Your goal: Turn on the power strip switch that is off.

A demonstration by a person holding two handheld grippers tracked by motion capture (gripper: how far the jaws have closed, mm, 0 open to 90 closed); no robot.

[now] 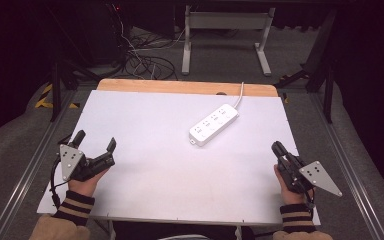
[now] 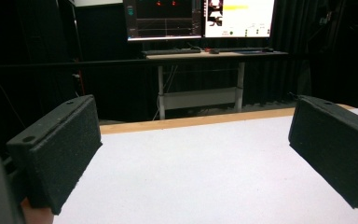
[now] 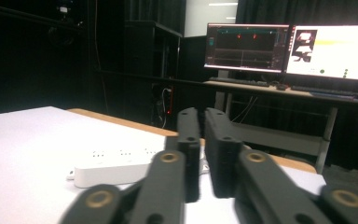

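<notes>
Left gripper [image 1: 96, 141], jaws wide, sits lower left; right gripper [image 1: 279, 148], jaws narrow, lower right; power strip [image 1: 213, 124] upper centre on the table [image 1: 155, 175].

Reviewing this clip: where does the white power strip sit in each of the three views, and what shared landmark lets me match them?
High view: the white power strip lies diagonally on the white table, right of centre toward the far edge, its cord running off the back.
Left gripper view: not in it.
Right gripper view: low and left of centre, partly behind the right gripper.
Shared landmark: the wooden strip along the table's far edge.
</notes>
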